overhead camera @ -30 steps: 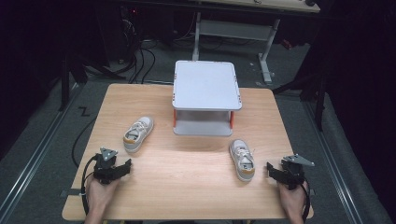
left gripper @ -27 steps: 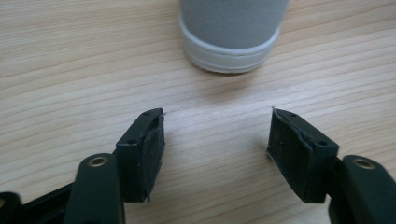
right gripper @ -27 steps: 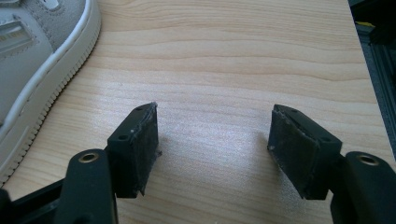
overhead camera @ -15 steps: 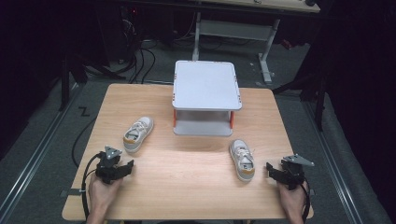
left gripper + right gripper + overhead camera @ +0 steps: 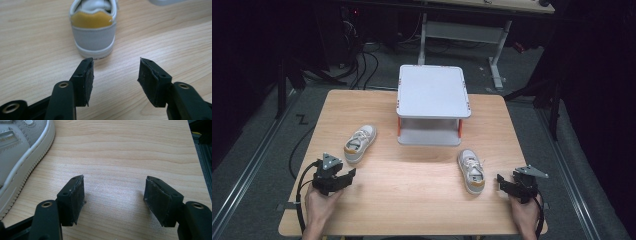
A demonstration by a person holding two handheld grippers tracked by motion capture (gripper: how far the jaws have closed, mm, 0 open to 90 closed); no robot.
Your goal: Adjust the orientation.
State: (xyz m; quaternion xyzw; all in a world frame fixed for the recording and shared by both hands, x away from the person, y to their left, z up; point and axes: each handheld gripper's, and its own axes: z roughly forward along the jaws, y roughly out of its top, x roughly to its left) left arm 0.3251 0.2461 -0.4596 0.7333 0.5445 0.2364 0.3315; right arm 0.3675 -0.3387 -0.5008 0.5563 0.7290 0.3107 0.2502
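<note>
Two grey-and-white sneakers lie on the wooden table (image 5: 412,200). The left shoe (image 5: 359,143) points away and to the right, and its yellow-tabbed heel (image 5: 93,32) faces my left gripper (image 5: 115,67), which is open a short way behind it. In the high view the left gripper (image 5: 343,176) sits near the table's front left. The right shoe (image 5: 471,171) lies at the front right. My right gripper (image 5: 502,181) is open just to its right, low over the bare wood, with the shoe's side (image 5: 20,152) at the left of the right gripper (image 5: 114,185) view.
A white two-level stand (image 5: 433,102) with orange corner pieces occupies the back middle of the table. The table's right edge (image 5: 197,157) runs close beside the right gripper. Cables and desk legs lie on the dark floor beyond.
The left gripper has shifted very slightly toward the left shoe. The right gripper and both shoes have stayed put.
</note>
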